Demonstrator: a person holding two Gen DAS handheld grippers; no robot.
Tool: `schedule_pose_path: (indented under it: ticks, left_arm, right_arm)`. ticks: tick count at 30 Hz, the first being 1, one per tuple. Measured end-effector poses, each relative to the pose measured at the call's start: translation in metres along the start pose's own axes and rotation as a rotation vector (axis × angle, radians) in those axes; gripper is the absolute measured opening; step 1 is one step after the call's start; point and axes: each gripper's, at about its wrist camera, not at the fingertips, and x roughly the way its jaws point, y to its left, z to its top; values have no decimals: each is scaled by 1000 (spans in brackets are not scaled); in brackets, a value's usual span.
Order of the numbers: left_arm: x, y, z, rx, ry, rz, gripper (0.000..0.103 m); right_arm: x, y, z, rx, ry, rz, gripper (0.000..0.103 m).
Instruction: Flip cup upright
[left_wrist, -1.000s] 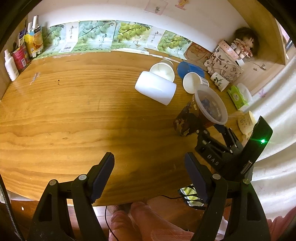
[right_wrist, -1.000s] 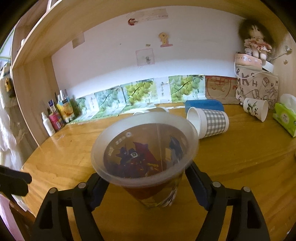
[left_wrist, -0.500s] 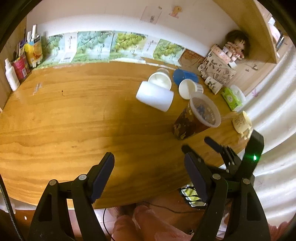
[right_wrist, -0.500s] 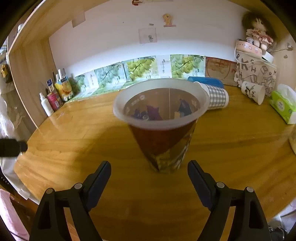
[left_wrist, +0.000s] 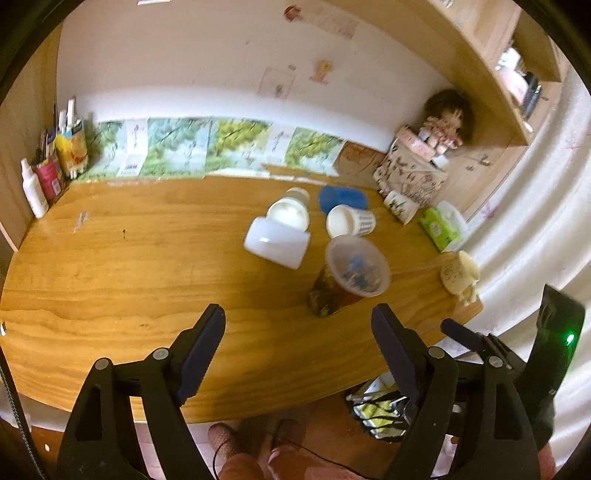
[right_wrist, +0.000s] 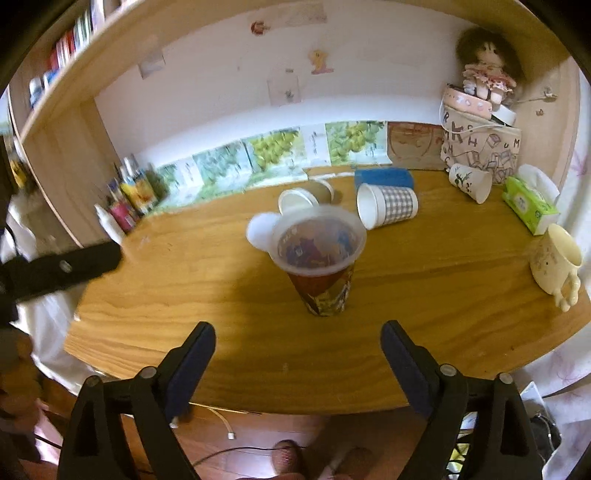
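The wooden table (right_wrist: 221, 295) spreads wide under me, its near edge just ahead of my fingers. My right gripper (right_wrist: 297, 354) hangs with its jaws spread apart and nothing between them, back from the cup. My left gripper (left_wrist: 297, 339) is likewise released, over the near edge toward the left. The printed plastic cup (right_wrist: 319, 258) stands upright on its base, mouth up, near the middle of the table, closer to the near edge than the far one. Just behind it a white cup (left_wrist: 277, 247) lies on its side. Further back, a checked paper cup (right_wrist: 388, 205) lies on its side beside a blue cup (right_wrist: 384, 177), near the far edge. A cream mug (right_wrist: 554, 258) sits at the right edge.
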Motion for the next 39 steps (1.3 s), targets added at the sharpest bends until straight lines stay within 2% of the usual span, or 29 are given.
schedule_pose_path:
  ticks: [1,5,9,14,20,24,27,30,35,39]
  left_arm:
    - [-4,-5,0,-6,-10,2,84]
    - [-17,-24,2,-46,-46,25,91]
    - [-34,-54,0,-55,-120,123,100]
    - [-49,-84,-10,-56,-214,219,102]
    - [-54,-108,-28,-87,-312,350,102]
    - [-59,-122,-33,-106,-365,389,102]
    - [-66,-139,-38,-90,-425,415,102]
    - [-69,-157,-39,-53,-486,499,102]
    - [-77,-173,-42,-33,-583,513,102]
    - [-79,-181,-38,-15,-591,508,102]
  right_arm:
    - [-7,-2,4,0,-4,2,101]
    - [-38,-4,18,-38,-25,-15,102]
    - [-66,-5,24,-83,-52,-17,102]
    - [-95,-22,20,-80,-93,31,102]
    - [-121,-44,14,-75,-209,-5,102]
    - [-131,-60,13,-81,-242,6,102]
    - [-141,-66,16,-106,-289,8,102]
    - [-146,-72,15,-122,-312,20,102]
    - [-152,-83,17,-143,-356,33,102]
    - [-157,-90,19,-137,-378,56,102]
